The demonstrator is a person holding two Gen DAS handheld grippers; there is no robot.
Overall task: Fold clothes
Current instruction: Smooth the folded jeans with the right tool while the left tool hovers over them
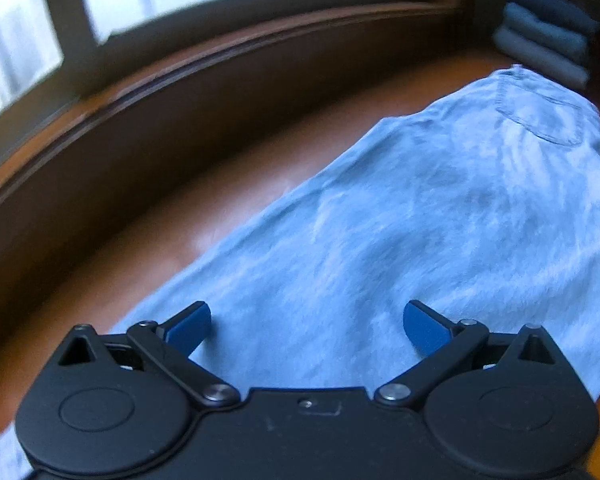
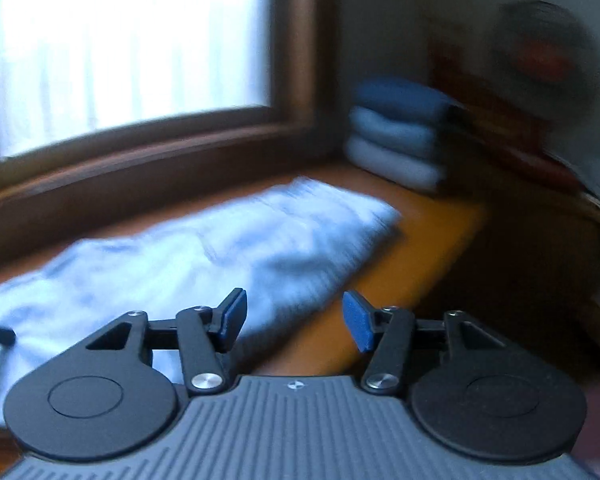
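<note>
Both of my tools are released now: my left hand-held gripper (image 1: 307,330) hangs over the pale washed jeans (image 1: 440,216) with its blue pads (image 1: 190,328) spread wide and nothing between them. My right hand-held gripper (image 2: 294,320) is also parted and empty, above the near edge of the jeans. They lie flat on the brown worktop (image 1: 228,208), along the window sill (image 1: 204,64). Far in the corner stands a stack of folded clothes (image 2: 396,136), perhaps three pieces; this view is blurred.
</note>
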